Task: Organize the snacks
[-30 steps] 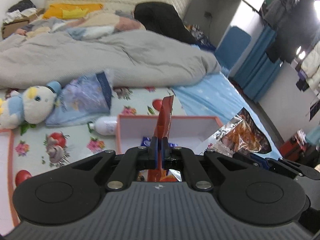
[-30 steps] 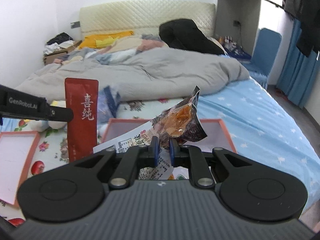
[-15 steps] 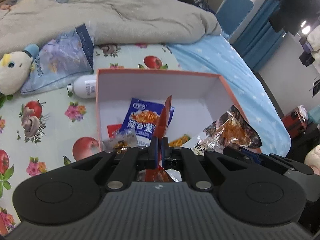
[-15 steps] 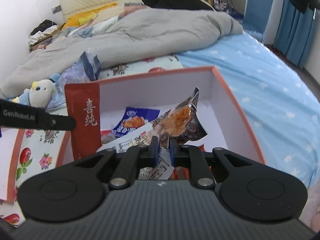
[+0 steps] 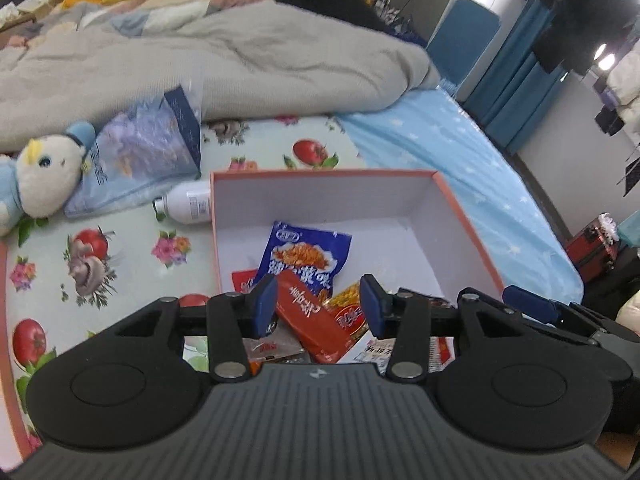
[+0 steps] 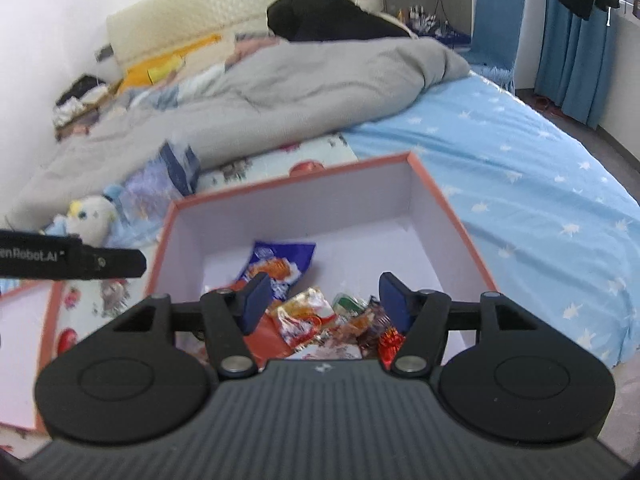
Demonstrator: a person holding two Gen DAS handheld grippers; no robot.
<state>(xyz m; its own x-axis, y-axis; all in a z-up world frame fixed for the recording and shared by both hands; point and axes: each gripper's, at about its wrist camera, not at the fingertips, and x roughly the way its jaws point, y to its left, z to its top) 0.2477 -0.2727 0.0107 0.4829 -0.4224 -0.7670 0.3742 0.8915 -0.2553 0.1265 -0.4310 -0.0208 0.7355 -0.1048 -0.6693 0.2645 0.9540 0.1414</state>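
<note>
An orange-rimmed white box (image 5: 468,216) (image 6: 436,192) lies on the bed with several snack packets in it. In the left wrist view my left gripper (image 5: 318,308) hovers over the box's near end, its jaws opening. The long red packet (image 5: 310,320) lies loose between and below them, beside a blue packet (image 5: 306,258). In the right wrist view my right gripper (image 6: 326,300) is opening too, over a heap of crinkly packets (image 6: 320,320). Nothing is pressed by its pads. The blue packet (image 6: 280,264) lies beyond.
A white bottle (image 5: 188,202), a blue plastic bag (image 5: 140,152) and a plush toy (image 5: 44,172) lie left of the box on a fruit-print mat (image 5: 120,264). A grey duvet (image 5: 200,60) is heaped behind. Another orange-rimmed tray (image 6: 24,320) sits at far left.
Both grippers came down over the box and went from shut to open. The red packet dropped from the left jaws and the crinkly orange packet from the right, into the box.
</note>
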